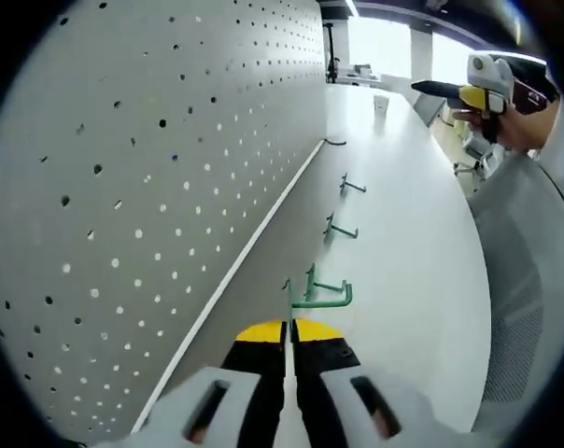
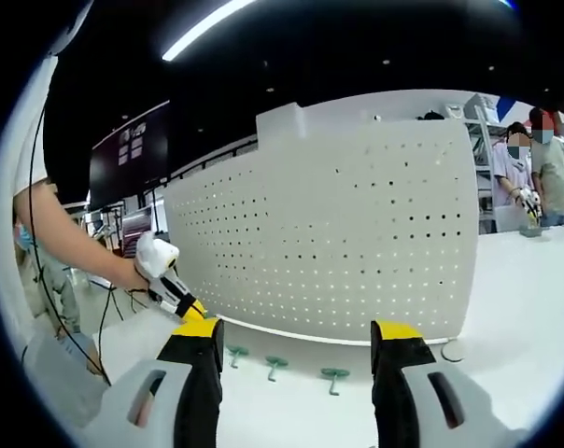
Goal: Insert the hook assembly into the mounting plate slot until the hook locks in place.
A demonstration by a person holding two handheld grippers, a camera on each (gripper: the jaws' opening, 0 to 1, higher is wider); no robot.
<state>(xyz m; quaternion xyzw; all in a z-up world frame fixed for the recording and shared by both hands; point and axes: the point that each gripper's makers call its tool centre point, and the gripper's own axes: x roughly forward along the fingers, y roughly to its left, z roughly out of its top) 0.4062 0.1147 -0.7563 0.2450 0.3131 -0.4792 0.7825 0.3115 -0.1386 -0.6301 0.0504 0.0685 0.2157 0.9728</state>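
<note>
Left gripper (image 1: pixel 289 347) is clamped on a green hook (image 1: pixel 317 297) at 12 o'clock, lined up for the pegboard (image 1: pixel 151 187), while right gripper (image 2: pixel 296 359) hangs back, jaws wide apart.

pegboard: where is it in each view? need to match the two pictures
Left gripper view: the pegboard takes up the left half, seen edge-on and running away toward the upper middle.
Right gripper view: the pegboard stands face-on across the centre, above the open jaws.
Shared landmark: the green hooks lying in a row on the white table at the pegboard's foot.
</note>
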